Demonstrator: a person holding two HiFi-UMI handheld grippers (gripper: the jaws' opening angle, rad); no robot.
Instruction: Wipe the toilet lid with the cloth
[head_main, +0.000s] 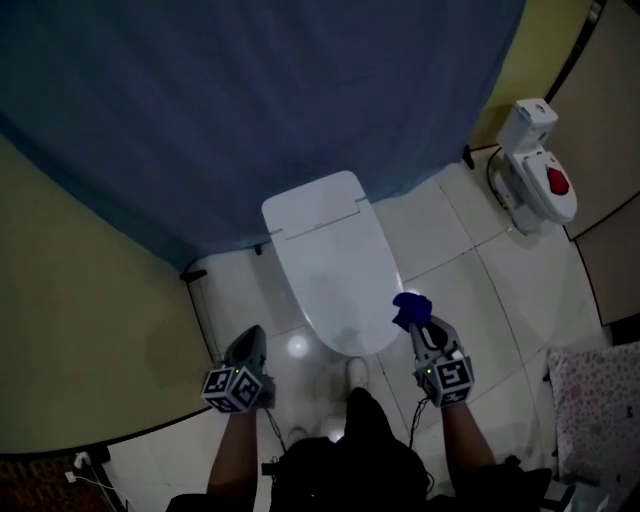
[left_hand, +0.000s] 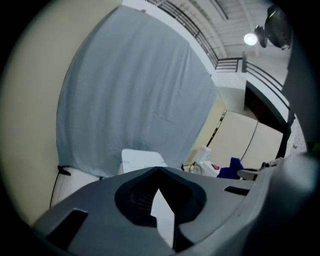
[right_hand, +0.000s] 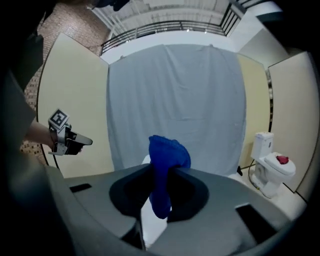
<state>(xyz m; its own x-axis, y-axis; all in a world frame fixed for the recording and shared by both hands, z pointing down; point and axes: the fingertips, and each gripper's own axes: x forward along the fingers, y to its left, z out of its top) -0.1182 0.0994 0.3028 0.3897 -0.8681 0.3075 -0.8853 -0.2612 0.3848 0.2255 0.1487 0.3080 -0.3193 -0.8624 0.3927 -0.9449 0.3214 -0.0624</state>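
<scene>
A white toilet with its lid (head_main: 332, 262) down stands in the middle of the head view, against a blue curtain. My right gripper (head_main: 418, 322) is shut on a blue cloth (head_main: 410, 309) (right_hand: 166, 165), held just off the lid's front right edge; the cloth bunches above the jaws and hangs between them. My left gripper (head_main: 249, 351) is shut with nothing in it, low at the toilet's front left, over the floor. The left gripper view shows the lid (left_hand: 142, 161) beyond the jaw tips (left_hand: 159, 169).
A second small white toilet (head_main: 535, 165) with a red patch stands at the back right. A blue curtain (head_main: 260, 100) hangs behind the toilet, yellow panels at both sides. A patterned cushion (head_main: 595, 410) lies at the right edge. My legs and shoes are below the bowl.
</scene>
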